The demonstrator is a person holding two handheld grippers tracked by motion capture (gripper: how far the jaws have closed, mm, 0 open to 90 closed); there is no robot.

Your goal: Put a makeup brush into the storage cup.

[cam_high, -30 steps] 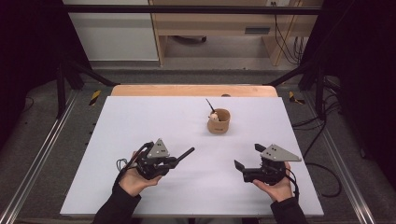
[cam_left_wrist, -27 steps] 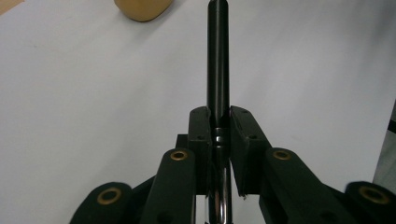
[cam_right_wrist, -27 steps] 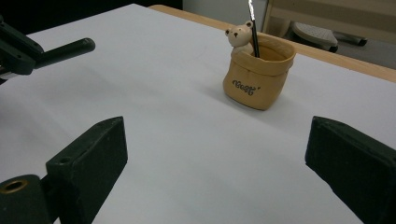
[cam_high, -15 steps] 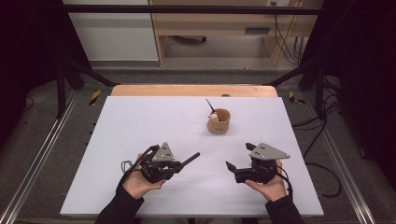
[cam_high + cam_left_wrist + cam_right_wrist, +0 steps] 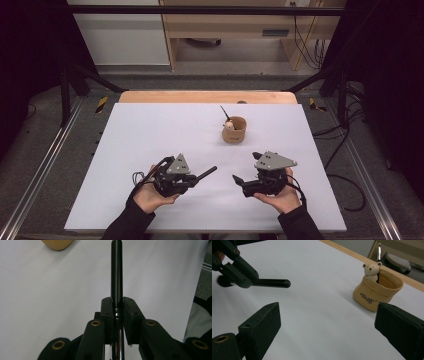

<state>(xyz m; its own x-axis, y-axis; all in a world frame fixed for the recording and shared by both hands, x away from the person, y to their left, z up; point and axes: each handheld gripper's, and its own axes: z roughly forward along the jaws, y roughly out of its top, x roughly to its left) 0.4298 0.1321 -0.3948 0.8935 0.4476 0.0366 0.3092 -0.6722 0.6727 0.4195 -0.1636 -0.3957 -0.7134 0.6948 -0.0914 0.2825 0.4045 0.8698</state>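
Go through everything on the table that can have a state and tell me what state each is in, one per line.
Left hand-held gripper: shut on the black brush.
Black brush: held level above the table, handle pointing out past the jaws.
Right hand-held gripper: open, nothing between the jaws.
Tan pouch: upright, open-topped, a bear figure at its rim.

It was a lab recording bay: a white-topped counter [image 5: 150, 135] stood inside a dark metal frame [image 5: 70, 85] (cables [image 5: 305, 45] trailing beyond the far right corner), on grey floor [image 5: 45, 150] marked with yellow-black tape [image 5: 101, 104], with plain wooden furniture [image 5: 230, 25] behind.
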